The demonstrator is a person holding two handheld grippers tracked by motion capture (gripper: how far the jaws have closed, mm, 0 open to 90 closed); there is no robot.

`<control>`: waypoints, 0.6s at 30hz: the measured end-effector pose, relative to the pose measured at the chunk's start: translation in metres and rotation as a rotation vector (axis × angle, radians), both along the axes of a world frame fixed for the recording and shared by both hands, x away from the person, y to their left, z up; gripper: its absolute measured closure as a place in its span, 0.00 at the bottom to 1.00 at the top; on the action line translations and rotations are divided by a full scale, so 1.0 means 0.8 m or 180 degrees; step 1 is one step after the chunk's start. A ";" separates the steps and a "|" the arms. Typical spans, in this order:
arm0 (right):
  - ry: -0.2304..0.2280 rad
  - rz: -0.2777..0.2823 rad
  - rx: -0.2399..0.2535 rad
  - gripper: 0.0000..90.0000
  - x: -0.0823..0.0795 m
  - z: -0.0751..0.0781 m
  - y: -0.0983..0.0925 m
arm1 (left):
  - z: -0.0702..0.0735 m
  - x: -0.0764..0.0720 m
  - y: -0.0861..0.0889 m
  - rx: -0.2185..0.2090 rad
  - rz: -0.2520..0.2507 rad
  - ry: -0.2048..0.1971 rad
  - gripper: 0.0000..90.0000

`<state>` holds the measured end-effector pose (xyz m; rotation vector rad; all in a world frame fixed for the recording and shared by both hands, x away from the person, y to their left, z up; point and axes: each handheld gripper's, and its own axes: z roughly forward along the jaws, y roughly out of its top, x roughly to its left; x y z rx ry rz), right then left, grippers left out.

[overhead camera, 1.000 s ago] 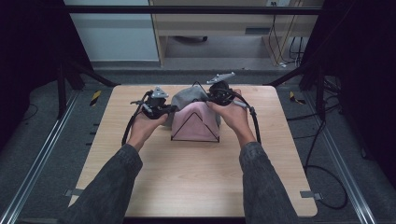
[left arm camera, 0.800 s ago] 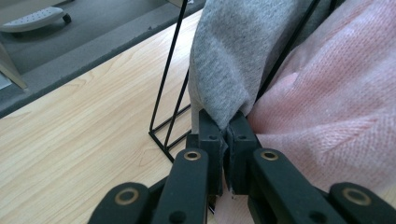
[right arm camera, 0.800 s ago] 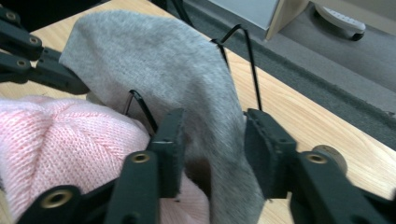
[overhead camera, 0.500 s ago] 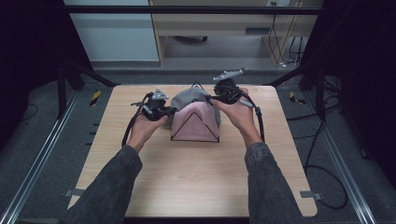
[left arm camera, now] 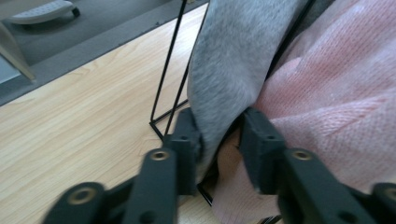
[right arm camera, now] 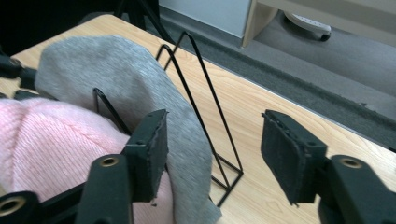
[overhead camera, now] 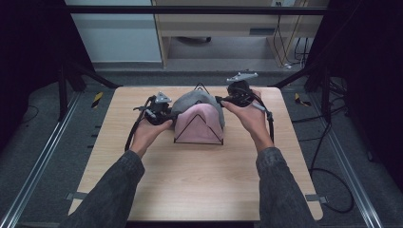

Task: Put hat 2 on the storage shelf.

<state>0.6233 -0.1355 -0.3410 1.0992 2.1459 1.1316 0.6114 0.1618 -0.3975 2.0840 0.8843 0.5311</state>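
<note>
Two cloths, grey (left arm camera: 233, 70) over pink (left arm camera: 336, 107), drape a wire rack (right arm camera: 210, 107) on the desk (overhead camera: 199, 175). Left gripper (left arm camera: 219, 140), just opening, straddles the grey edge loosely; right gripper (right arm camera: 212, 149), just opening, holds nothing. Rack mostly hidden.

No text, label, brand, number or sign is showing legibly in any of the views.
</note>
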 end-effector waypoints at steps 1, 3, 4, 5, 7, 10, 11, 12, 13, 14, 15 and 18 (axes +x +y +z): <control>-0.0011 -0.0009 0.0030 0.42 -0.001 0.001 -0.002 | 0.003 -0.002 0.001 -0.0013 0.0013 -0.0008 0.65; -0.0007 -0.0022 0.0048 0.41 -0.003 0.003 -0.003 | 0.008 -0.006 0.005 -0.0028 0.0062 -0.0001 0.58; -0.0007 -0.0022 0.0048 0.41 -0.003 0.003 -0.003 | 0.008 -0.006 0.005 -0.0028 0.0062 -0.0001 0.56; -0.0024 -0.0030 0.0051 0.39 -0.004 0.005 -0.004 | 0.012 -0.008 0.008 0.0004 0.0062 -0.0035 0.55; -0.0044 -0.0037 0.0059 0.38 -0.005 0.006 -0.004 | 0.017 -0.012 0.011 0.0004 0.0062 -0.0073 0.51; -0.0034 -0.0021 0.0108 0.36 -0.007 0.008 -0.002 | 0.021 -0.016 0.013 0.0029 0.0050 -0.0107 0.46; -0.0034 -0.0016 0.0095 0.35 -0.008 0.008 -0.001 | 0.025 -0.021 0.014 0.0062 0.0044 -0.0126 0.45; -0.0041 -0.0009 0.0078 0.34 -0.008 0.009 0.000 | 0.027 -0.023 0.016 0.0082 0.0045 -0.0150 0.43; -0.0044 -0.0007 0.0081 0.33 -0.009 0.010 0.001 | 0.030 -0.025 0.017 0.0081 0.0045 -0.0161 0.41; -0.0044 -0.0007 0.0081 0.33 -0.009 0.010 0.001 | 0.030 -0.025 0.017 0.0081 0.0045 -0.0161 0.39; -0.0074 -0.0009 0.0086 0.31 -0.012 0.012 0.003 | 0.033 -0.030 0.020 0.0091 0.0058 -0.0170 0.36; -0.0092 -0.0019 0.0118 0.28 -0.014 0.015 0.003 | 0.036 -0.034 0.023 0.0099 0.0072 -0.0155 0.29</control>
